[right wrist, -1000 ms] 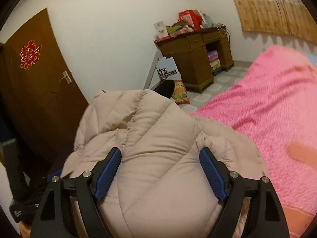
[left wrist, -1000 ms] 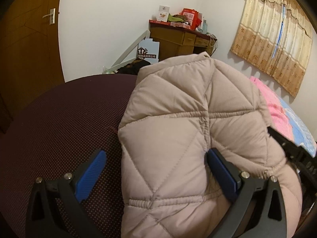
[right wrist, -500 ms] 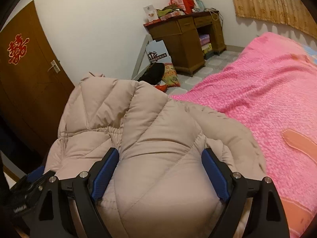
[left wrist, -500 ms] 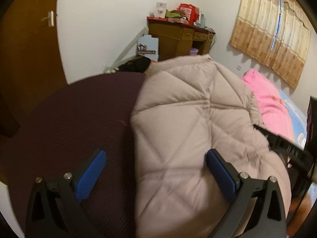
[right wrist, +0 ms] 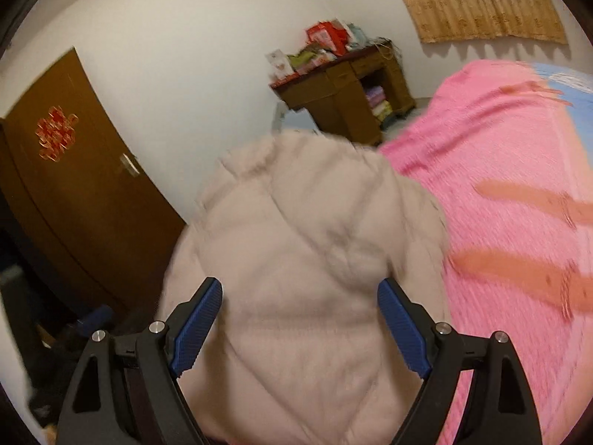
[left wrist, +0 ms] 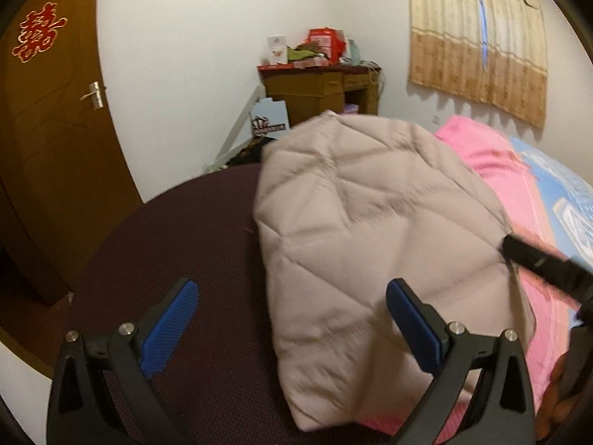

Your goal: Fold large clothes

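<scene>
A beige quilted puffer jacket (left wrist: 370,222) lies folded into a bundle, partly on a dark maroon cloth (left wrist: 178,244) and partly on the pink bedcover (left wrist: 493,170). My left gripper (left wrist: 291,289) is open above it, the left pad over the maroon cloth and the right pad over the jacket. In the right wrist view the jacket (right wrist: 315,244) fills the middle. My right gripper (right wrist: 300,285) is open, with the jacket's near end lying between and beyond its blue pads. The picture is blurred and I cannot see either pad pressing. A black gripper part (left wrist: 537,263) shows at the left view's right edge.
A brown door (left wrist: 55,129) with a red paper sign stands on the left. A cluttered wooden desk (left wrist: 318,89) sits in the far corner. A beige curtain (left wrist: 478,37) hangs on the right wall. The pink bedcover (right wrist: 511,155) stretches away to the right.
Both grippers have drawn back from the jacket, which now looks smaller and farther off. The right pads no longer sink into its sides. The left view has swung to show the door.
</scene>
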`<state>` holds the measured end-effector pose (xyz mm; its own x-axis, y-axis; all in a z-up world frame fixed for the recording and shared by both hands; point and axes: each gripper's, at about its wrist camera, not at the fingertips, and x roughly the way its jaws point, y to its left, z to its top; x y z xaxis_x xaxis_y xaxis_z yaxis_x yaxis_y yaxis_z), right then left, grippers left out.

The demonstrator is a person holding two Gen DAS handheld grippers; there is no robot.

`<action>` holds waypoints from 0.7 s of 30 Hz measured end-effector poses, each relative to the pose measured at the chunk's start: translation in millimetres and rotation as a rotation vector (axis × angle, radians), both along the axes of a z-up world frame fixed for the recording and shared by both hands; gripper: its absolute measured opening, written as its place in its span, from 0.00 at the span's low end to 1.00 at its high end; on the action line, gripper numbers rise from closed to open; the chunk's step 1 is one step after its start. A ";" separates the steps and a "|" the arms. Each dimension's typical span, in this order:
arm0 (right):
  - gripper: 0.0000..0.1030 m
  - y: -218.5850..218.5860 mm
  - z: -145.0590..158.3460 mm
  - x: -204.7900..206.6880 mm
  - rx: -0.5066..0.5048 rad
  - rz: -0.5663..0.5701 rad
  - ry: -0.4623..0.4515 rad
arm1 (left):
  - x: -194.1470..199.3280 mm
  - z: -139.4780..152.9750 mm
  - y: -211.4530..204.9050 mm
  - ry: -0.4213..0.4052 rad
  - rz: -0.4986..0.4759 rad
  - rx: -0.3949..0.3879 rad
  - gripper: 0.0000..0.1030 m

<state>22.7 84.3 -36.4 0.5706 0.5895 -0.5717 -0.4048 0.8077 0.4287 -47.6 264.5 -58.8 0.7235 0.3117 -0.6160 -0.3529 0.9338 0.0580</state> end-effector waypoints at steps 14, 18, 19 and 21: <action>0.84 -57.1 45.5 -81.7 -0.001 -0.221 -0.155 | -20.8 13.9 -53.0 -0.055 -0.051 0.068 1.00; 0.84 -58.3 67.9 -100.4 -0.043 -0.251 -0.261 | -26.8 24.7 -68.9 -0.082 -0.043 0.126 1.00; 0.85 -58.1 70.6 -104.0 -0.058 -0.256 -0.279 | -28.3 27.0 -72.4 -0.087 -0.043 0.137 1.00; 0.87 -55.1 79.7 -113.3 -0.086 -0.271 -0.325 | -30.0 32.1 -78.5 -0.096 -0.035 0.151 1.00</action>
<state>-90.6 29.2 43.3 0.8567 0.3519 -0.3771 -0.2764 0.9305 0.2405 -77.5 186.0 -26.8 0.7890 0.3689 -0.4914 -0.3307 0.9289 0.1665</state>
